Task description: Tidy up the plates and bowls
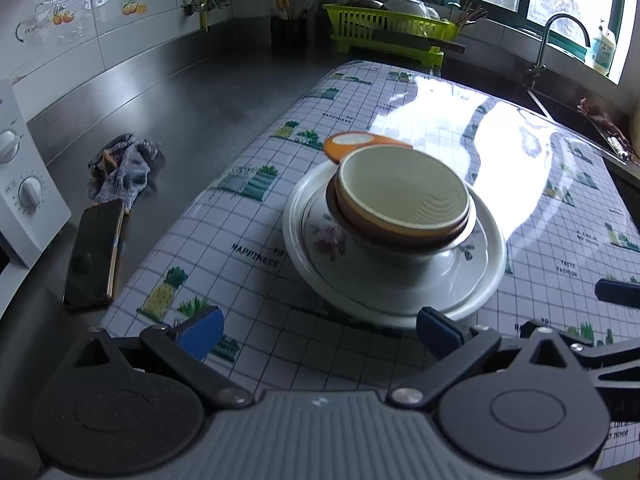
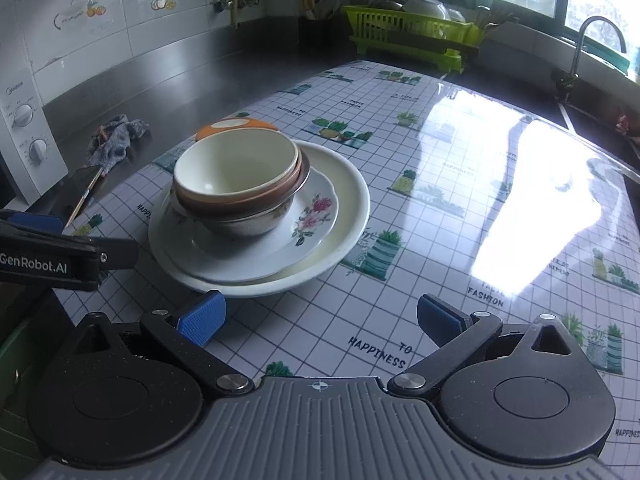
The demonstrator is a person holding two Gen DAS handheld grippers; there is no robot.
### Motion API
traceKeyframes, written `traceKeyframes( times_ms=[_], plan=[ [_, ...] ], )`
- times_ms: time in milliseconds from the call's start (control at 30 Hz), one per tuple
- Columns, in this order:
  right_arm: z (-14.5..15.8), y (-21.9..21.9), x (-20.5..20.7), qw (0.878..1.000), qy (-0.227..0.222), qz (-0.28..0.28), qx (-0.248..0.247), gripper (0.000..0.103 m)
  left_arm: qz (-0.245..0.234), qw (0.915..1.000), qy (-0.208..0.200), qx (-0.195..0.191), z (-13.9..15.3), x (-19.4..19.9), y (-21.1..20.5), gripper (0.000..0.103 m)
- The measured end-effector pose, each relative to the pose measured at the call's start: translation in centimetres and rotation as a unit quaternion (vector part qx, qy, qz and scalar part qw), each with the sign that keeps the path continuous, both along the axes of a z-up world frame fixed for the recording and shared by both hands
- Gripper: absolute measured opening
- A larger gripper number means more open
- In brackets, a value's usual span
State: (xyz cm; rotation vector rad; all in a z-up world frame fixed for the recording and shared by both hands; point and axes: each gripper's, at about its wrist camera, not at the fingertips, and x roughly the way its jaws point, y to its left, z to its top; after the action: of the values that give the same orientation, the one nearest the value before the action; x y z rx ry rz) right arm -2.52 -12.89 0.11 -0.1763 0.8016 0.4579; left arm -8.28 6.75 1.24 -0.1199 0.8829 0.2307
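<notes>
Gaping empty, both tongs, left and right; bowls nested, seemingly three, on stacked plates.

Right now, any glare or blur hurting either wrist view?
Left wrist: window glare blows out the tablecloth behind the bowl stack, which looks slightly motion-blurred. Right wrist: stack sharp, glare patch at right; fisheye bends edges in both.
</notes>
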Motion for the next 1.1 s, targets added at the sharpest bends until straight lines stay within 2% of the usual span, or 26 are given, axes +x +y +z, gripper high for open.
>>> traceKeyframes(
  times_ms=[433,1000,1100],
  plan=[
    [-0.2,0.0,-2.2,1.0,0.006,0.009,0.002,0.103,0.013,0.9997,-0.001,0.019,-0.5,-3.3,-0.4,0.103],
    [-0.6,-0.5,-3.1,1.0,0.008,0.009,0.0,0.103,0.013,0.9996,0.005,0.025,-0.9,-4.3,-1.0,0.103],
    [-0.7,-0.5,-3.1,1.0,0.01,0.009,0.0,0.103,0.015,0.9995,0.006,0.026,-0.9,-4.3,-1.1,0.101]
  ],
)
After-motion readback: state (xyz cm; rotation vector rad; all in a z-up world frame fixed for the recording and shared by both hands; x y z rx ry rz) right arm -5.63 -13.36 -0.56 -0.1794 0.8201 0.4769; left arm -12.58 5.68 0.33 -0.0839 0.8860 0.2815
